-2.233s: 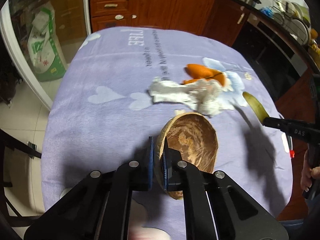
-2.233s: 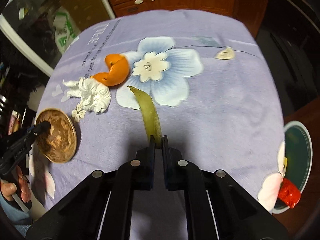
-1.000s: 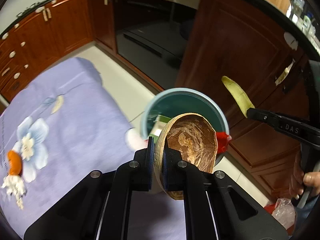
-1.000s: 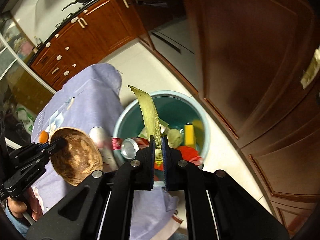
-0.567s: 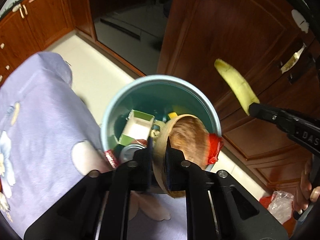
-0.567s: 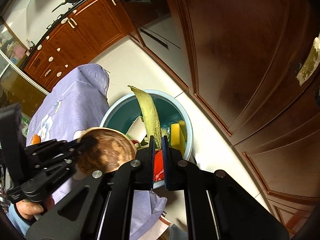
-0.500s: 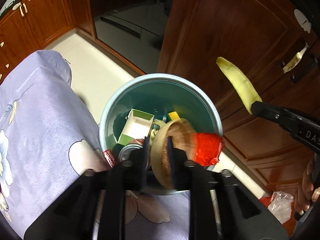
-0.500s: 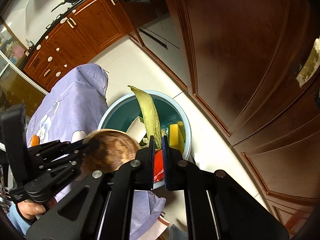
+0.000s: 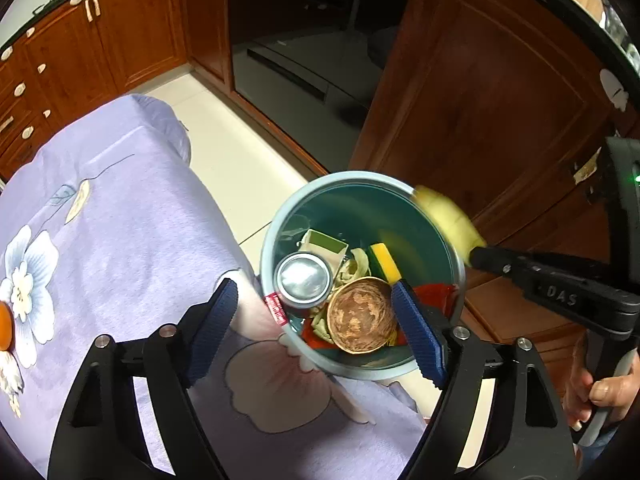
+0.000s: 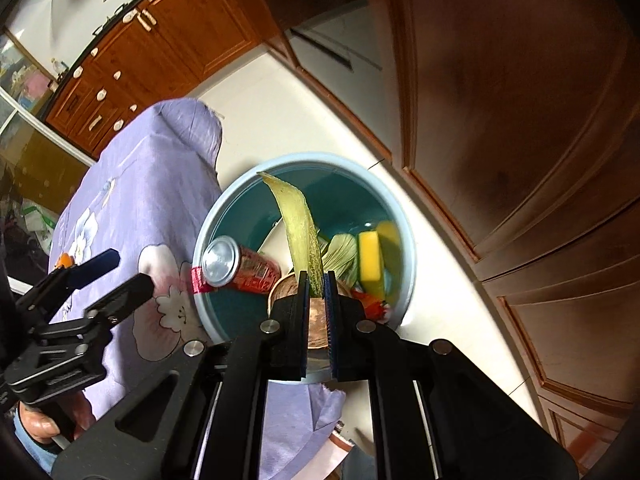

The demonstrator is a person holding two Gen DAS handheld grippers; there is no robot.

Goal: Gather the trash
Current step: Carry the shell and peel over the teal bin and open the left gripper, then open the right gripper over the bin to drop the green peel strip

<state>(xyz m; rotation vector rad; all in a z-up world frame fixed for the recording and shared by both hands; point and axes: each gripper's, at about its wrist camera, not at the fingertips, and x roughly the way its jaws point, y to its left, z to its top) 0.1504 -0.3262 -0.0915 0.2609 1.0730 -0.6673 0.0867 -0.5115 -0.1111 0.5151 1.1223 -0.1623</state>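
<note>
A light-blue trash bin [image 9: 360,178] stands on the floor beside the table. The brown coconut shell [image 9: 362,316] lies free inside it, on other rubbish. My left gripper [image 9: 314,292] hangs above the bin with its jaws opening wide, and nothing is pressed between the blue pads. My right gripper [image 10: 316,280] is over the bin [image 10: 304,160], shut on the lower end of a yellow-green banana peel [image 10: 298,220] that stands upright. Its jaws are starting to open, with the peel still between them. In the left wrist view the peel [image 9: 448,220] is blurred over the bin's right rim.
The bin holds a drink can [image 9: 304,280], a yellow sponge [image 10: 368,256], a small box and red wrappers. The purple flowered tablecloth [image 9: 120,220] borders the bin on the left, with an orange peel [image 9: 4,326] at its far edge. Wooden cupboard doors [image 9: 480,100] stand close behind.
The left gripper opened and let go of the coconut shell, which dropped into the bin. Both grippers sank toward the bin. The right one still holds the peel.
</note>
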